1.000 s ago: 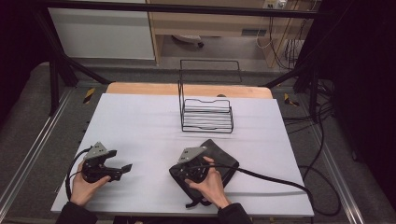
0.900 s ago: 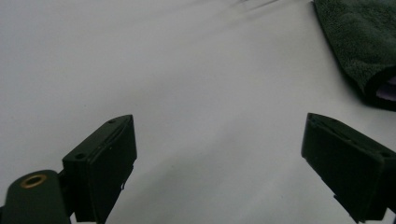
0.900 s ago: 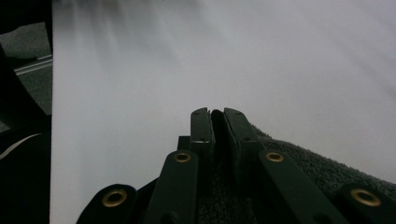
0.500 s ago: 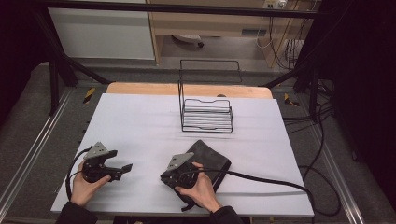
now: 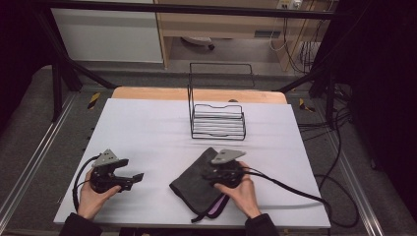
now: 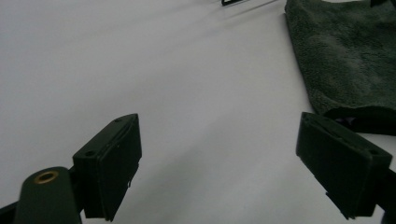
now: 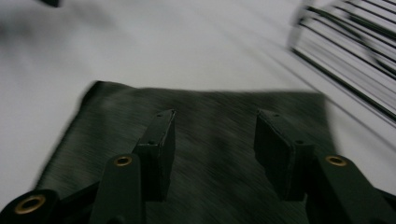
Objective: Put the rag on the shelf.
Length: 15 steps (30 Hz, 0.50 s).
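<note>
Your right gripper [image 5: 222, 173] hovers over the folded dark cloth [image 5: 196, 184] — jaws just opening, nothing gripped. The cloth's long axis runs near-left to far-right. Left gripper [image 5: 135, 178] wide, empty — cloth lies well to its right.

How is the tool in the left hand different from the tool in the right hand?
The left tool hovers over bare white table; the right tool is above the dark cloth. The left tool's jaws gape wide; the right tool's jaws have just been opening and stand narrower. Both are black, hand-held, and grip nothing.
</note>
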Each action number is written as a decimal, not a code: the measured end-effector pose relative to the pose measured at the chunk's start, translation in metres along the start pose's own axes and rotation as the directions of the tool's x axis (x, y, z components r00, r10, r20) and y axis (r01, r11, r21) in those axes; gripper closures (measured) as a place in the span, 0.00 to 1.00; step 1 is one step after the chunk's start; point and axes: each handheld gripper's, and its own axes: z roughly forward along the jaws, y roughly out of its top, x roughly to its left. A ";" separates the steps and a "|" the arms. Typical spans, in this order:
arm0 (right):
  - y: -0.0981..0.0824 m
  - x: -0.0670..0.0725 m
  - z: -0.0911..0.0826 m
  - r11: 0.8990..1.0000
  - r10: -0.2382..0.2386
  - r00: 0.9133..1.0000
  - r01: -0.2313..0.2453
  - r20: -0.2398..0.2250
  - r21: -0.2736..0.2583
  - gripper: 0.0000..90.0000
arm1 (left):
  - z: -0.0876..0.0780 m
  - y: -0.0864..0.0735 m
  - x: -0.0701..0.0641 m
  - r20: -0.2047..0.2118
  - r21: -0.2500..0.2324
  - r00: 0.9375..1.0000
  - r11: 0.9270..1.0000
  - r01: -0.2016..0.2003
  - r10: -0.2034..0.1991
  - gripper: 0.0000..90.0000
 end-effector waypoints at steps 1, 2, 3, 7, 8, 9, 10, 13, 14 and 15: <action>-0.012 -0.016 -0.014 0.999 0.051 0.996 -0.051 0.077 0.001 0.58 | 0.001 0.002 -0.002 0.006 0.004 1.000 1.000 -0.001 0.001 0.18; -0.012 -0.016 -0.014 0.999 0.051 0.996 -0.051 0.077 0.001 0.58 | 0.002 0.004 -0.005 0.013 0.005 1.000 1.000 0.000 0.000 0.18; -0.023 -0.029 -0.026 0.996 0.085 0.986 -0.087 0.147 0.012 0.60 | 0.004 0.006 -0.008 0.020 0.011 1.000 1.000 -0.001 0.001 0.20; -0.041 -0.041 -0.034 0.988 0.137 0.973 -0.147 0.184 0.042 0.63 | 0.012 0.016 -0.023 0.038 0.032 0.999 0.999 -0.024 0.023 0.24; -0.041 -0.041 -0.034 0.988 0.137 0.973 -0.147 0.184 0.042 0.63 | 0.014 0.018 -0.027 0.043 0.042 0.999 0.999 -0.029 0.027 0.24; -0.045 -0.043 -0.034 0.987 0.145 0.972 -0.156 0.184 0.046 0.64 | 0.017 0.020 -0.031 0.045 0.053 0.998 0.998 -0.040 0.037 0.24; -0.048 -0.044 -0.033 0.985 0.154 0.973 -0.165 0.174 0.052 0.66 | 0.020 0.022 -0.035 0.050 0.062 0.998 0.997 -0.048 0.045 0.25; -0.052 -0.045 -0.029 0.980 0.168 0.973 -0.182 0.159 0.077 0.75 | 0.028 0.028 -0.044 0.072 0.079 0.996 0.995 -0.052 0.046 0.29; -0.053 -0.045 -0.029 0.980 0.164 0.973 -0.179 0.160 0.082 0.79 | 0.031 0.030 -0.047 0.081 0.080 0.996 0.996 -0.049 0.043 0.31; -0.053 -0.046 -0.029 0.980 0.165 0.973 -0.179 0.159 0.082 0.84 | 0.033 0.032 -0.049 0.086 0.083 0.995 0.995 -0.051 0.044 0.32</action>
